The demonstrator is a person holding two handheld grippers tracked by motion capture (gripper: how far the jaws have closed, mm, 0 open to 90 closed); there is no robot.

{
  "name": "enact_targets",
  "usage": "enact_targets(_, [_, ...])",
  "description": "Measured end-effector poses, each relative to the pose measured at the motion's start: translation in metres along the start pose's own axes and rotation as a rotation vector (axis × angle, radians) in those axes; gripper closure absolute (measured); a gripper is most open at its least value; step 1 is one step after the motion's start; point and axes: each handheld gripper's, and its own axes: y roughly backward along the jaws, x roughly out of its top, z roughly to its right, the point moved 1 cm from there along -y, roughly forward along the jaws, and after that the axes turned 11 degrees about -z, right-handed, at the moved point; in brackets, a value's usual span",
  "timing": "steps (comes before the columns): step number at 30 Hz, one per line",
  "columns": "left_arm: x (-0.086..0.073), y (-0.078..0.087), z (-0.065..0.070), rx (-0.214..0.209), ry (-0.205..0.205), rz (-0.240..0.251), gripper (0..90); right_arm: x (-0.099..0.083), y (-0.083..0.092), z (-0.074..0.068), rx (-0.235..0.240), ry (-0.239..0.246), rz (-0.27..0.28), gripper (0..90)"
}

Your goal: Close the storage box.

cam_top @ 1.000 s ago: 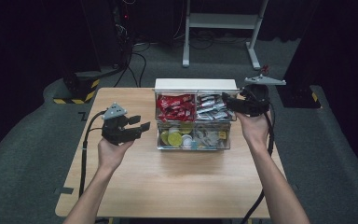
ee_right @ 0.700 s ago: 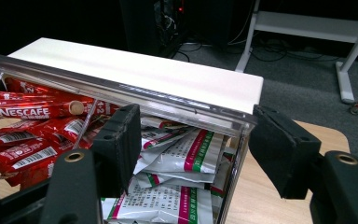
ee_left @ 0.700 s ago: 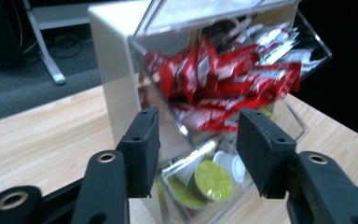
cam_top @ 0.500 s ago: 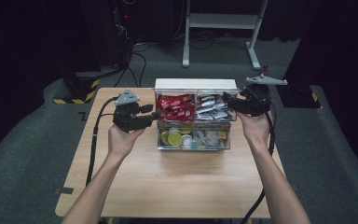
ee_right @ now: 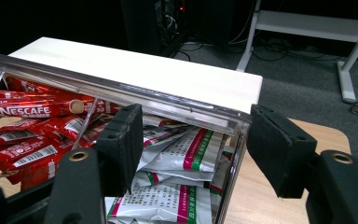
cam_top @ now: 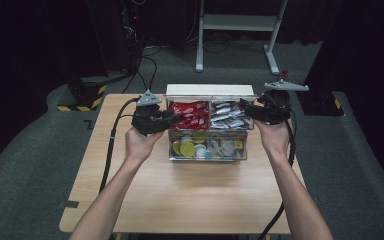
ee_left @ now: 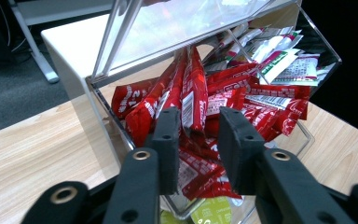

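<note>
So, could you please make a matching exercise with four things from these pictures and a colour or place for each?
Things:
1. sachets in the box's back left compartment
2. sachets in the back right compartment
3. left gripper
4. right gripper

Descriptions:
a. at the box's right wall
b. red
c. white with green and pink
d. at the box's left wall

Pairs: 1-b, 2-c, 3-d, 4-a

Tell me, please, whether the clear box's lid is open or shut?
Open: the lid stands raised above the box, and the red packets lie uncovered beneath it.
</note>
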Motion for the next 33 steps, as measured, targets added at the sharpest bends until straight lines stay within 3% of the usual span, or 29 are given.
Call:
enact_targets(8, [0.007, -0.01, 0.002, -0.003, -0.009, -0.016, 75.8, 0.0, 0.0, 0.0, -0.002, -0.001, -0.002, 36.7])
enact_targets(28, [0.023, -0.028, 0.004, 0.006, -0.001, -0.027, 74.7, 0.001, -0.002, 0.001, -0.001, -0.003, -0.009, 36.8])
enact_targets(33, [0.024, -0.03, 0.004, 0.004, -0.001, -0.023, 79.9, 0.001, -0.003, 0.001, 0.002, -0.007, -0.014, 36.9])
